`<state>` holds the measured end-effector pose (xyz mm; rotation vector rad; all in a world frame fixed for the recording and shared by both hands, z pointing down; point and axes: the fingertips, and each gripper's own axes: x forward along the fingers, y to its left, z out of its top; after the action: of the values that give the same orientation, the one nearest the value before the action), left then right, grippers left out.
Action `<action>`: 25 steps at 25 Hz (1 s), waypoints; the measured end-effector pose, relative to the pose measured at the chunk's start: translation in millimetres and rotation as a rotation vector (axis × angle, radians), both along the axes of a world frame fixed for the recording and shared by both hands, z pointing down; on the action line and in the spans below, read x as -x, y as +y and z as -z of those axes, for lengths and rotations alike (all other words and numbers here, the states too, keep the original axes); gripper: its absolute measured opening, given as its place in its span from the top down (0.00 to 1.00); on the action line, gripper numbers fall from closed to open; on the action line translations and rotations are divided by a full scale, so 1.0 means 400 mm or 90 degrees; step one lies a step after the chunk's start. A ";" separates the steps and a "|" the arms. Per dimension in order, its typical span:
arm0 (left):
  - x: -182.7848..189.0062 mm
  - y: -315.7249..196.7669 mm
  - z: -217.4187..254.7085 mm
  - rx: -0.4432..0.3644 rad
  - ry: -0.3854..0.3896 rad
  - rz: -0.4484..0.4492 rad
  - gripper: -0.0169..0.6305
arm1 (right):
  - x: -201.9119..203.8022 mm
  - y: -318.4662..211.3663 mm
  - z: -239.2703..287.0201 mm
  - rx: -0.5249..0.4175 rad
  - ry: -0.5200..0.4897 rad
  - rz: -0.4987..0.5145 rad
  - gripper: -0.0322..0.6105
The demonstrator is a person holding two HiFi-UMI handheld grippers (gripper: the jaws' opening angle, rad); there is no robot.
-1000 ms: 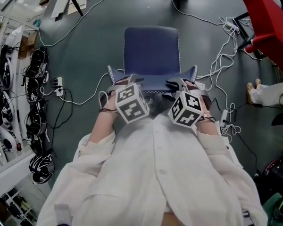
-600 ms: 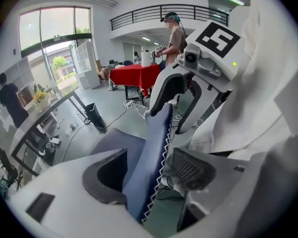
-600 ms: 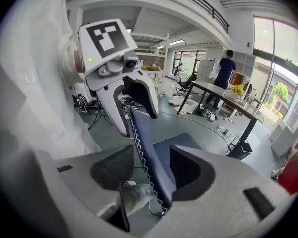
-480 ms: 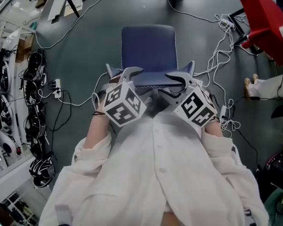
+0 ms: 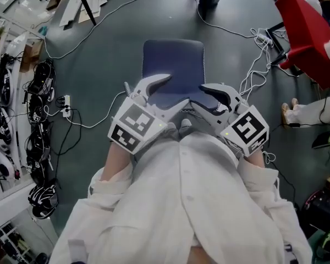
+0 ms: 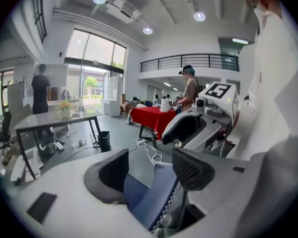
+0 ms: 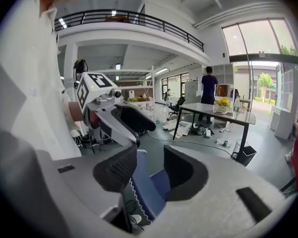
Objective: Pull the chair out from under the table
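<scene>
Bright hall with a balcony and tall windows. Grey floor [image 5: 115,54] crossed by white cables [image 5: 253,76]. A blue chair [image 5: 173,65] stands on open floor just before the person, well apart from a dark table [image 7: 218,110]. Left gripper [image 5: 175,90] hovers over the chair, jaws spread, gripping nothing. Right gripper [image 5: 197,96] beside it, jaws just closing somewhat, pads clear of the chair. Each cube [image 5: 133,126] bears black-and-white square markers
</scene>
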<state>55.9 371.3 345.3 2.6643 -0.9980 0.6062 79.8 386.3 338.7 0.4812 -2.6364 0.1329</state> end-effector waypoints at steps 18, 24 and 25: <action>0.065 -0.052 0.316 -0.168 0.323 0.202 0.93 | -0.077 -0.094 0.310 0.036 -0.374 -0.069 0.94; 0.037 -0.037 0.319 -0.160 0.334 0.186 0.95 | -0.083 -0.100 0.304 0.019 -0.328 -0.067 0.95; 0.028 -0.036 0.311 -0.156 0.321 0.183 0.95 | -0.085 -0.103 0.297 0.020 -0.318 -0.063 0.95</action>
<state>44.7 356.7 220.8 2.5865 -1.3149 -0.2524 114.0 345.1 219.8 0.6348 -3.0873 0.3680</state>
